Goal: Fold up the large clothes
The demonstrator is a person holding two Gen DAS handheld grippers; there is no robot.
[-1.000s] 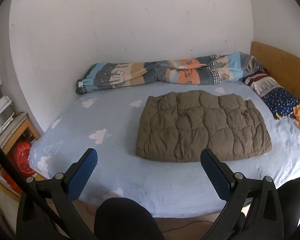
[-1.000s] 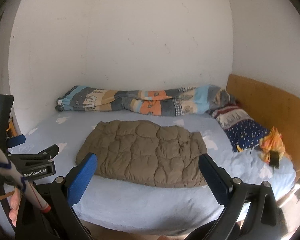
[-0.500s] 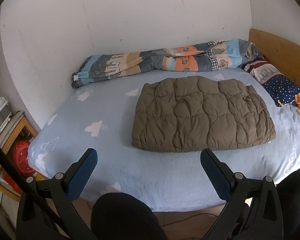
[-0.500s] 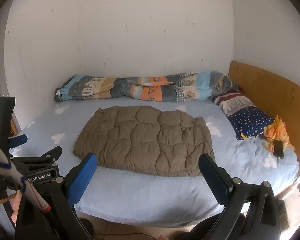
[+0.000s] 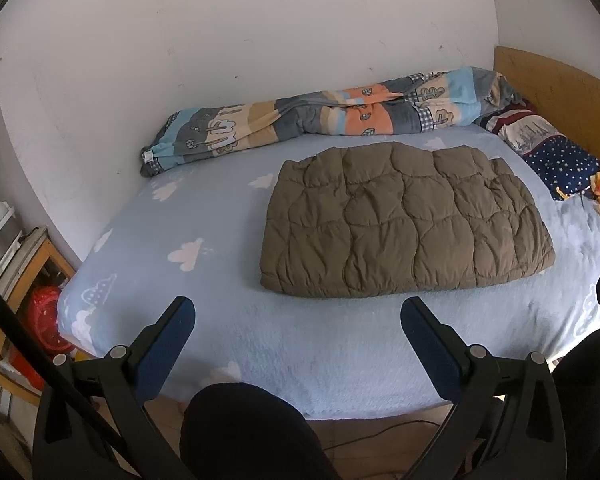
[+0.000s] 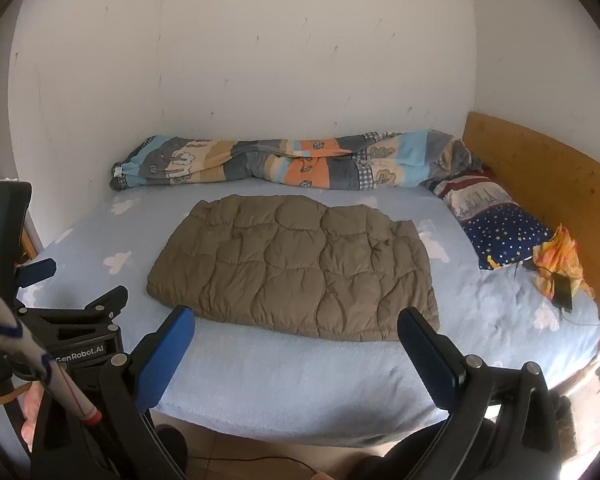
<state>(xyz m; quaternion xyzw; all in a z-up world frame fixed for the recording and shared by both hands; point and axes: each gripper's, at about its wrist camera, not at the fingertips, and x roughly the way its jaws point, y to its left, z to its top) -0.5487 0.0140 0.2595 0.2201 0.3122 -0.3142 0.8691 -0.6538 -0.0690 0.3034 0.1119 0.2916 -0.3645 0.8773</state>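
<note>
Bare blue sheet [image 5: 204, 280] lies open from 6 to 9 o'clock of the folded brown quilted garment [image 5: 404, 220]. At 12 o'clock the rolled patterned duvet [image 5: 324, 116] lines the wall; at 3 o'clock the pillows [image 6: 496, 228] and an orange cloth [image 6: 560, 264] crowd the headboard [image 6: 540, 168].

Soft, even daylight fills both fisheye views, brightest at the lower right beyond the pale blue cloud-print bed sheet [image 6: 284, 384], throwing only faint shadows under the folded olive quilted jacket [image 5: 404, 220], while straight edges bow outward and black vignetting rings the sharp, blur-free frames.
</note>
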